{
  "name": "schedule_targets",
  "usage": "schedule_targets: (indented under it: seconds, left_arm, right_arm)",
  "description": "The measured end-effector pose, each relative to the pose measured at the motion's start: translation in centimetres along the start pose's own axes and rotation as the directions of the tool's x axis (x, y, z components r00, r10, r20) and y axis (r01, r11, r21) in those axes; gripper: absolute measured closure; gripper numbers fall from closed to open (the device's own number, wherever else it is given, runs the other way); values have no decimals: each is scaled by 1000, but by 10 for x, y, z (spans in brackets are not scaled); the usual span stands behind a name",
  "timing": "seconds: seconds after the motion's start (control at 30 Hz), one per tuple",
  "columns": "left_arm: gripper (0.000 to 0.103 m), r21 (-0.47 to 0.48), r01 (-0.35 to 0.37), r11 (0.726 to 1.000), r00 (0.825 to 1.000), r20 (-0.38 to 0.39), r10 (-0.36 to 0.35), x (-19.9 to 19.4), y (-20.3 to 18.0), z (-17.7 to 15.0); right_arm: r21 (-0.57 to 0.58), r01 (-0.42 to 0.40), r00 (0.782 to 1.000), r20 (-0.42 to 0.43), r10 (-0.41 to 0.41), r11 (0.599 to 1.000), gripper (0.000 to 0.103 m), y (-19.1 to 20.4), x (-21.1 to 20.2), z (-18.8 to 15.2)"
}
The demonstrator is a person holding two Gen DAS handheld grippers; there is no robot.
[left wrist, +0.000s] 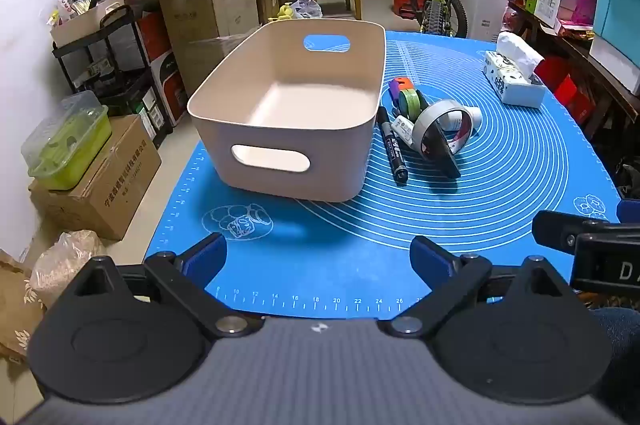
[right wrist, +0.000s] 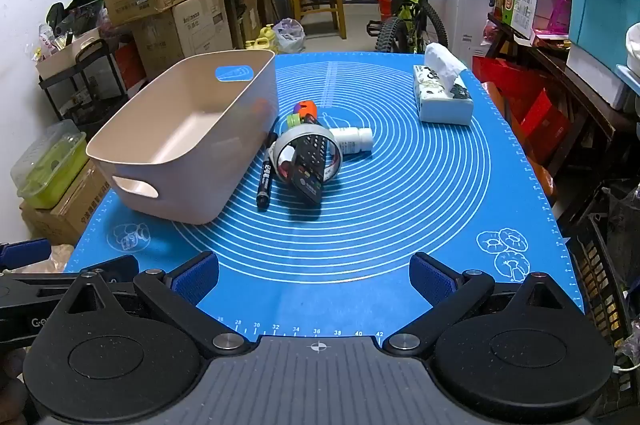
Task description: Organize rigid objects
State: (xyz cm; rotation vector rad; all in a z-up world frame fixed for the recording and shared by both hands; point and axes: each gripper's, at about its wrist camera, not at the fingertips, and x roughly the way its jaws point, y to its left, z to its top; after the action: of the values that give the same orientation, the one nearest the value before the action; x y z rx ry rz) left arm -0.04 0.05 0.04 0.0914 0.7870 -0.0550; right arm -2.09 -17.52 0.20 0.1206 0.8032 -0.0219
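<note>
Left gripper jaws spread wide, nothing between the blue pads, pointing forward, level, above the surface. Right gripper same: fingers wide apart, empty, blue pads bare. The grippers sit side by side, each one's black body edge showing in the other's view.

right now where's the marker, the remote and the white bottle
marker (right wrist: 265, 173), right wrist view, middle of its barrel
remote (right wrist: 310, 167), right wrist view, its button face
white bottle (right wrist: 352, 140), right wrist view, its labelled side
</note>
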Motion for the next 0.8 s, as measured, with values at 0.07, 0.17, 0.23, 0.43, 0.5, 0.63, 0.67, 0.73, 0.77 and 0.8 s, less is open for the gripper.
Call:
schedule_targets:
  seconds: [0.07, 0.17, 0.23, 0.43, 0.5, 0.63, 0.67, 0.73, 0.77, 0.8]
  left_arm:
    - [6, 2, -1, 1000, 1000, 1, 1, -1, 0, 0]
    - [6, 6, -8, 1000, 1000, -7, 8, 0, 0, 0]
    - [6, 5, -8, 1000, 1000, -7, 8, -1, 0, 0]
    - [6, 7, -9, 1000, 1000, -11, 9, 0, 0, 0]
    - [6, 6, -9, 1000, 1000, -10, 9, 1, -2, 2]
    - [6, 6, -8, 1000, 1000, -9, 8, 1, -2, 1]
    - [6, 6, -8, 1000, 1000, -10, 8, 1, -2, 1]
    - [6, 4, -8, 1000, 1000, -11, 8, 1, -2, 1]
    - [6, 5, -8, 1000, 1000, -10, 8, 1, -2, 1]
    - [6, 4, -8, 1000, 1000, -10, 8, 1, -3, 0]
  right_arm:
    - [7, -7, 1000, -4, 7, 1000, 2, 0, 0, 0]
    - [6, -7, 1000, -6, 7, 1000, 2, 0, 1, 0]
    - [7, -8, 1000, -7, 8, 1000, 2, -1, 0, 0]
    - [6, -7, 1000, -11, 7, 1000, 2, -1, 1, 0]
    - [5, -6, 1000, -11, 6, 1000, 2, 0, 1, 0]
    - [5, -6, 1000, -11, 6, 1000, 2, 0, 1, 0]
    - [5, -5, 1000, -10, 5, 1000, 2, 0, 1, 0]
    - [4, -5, 1000, -11, 5, 1000, 2, 0, 1, 0]
    - [4, -5, 1000, -11, 5, 1000, 2, 0, 1, 0]
    - [4, -4, 1000, -11, 4, 1000, 2, 0, 1, 0]
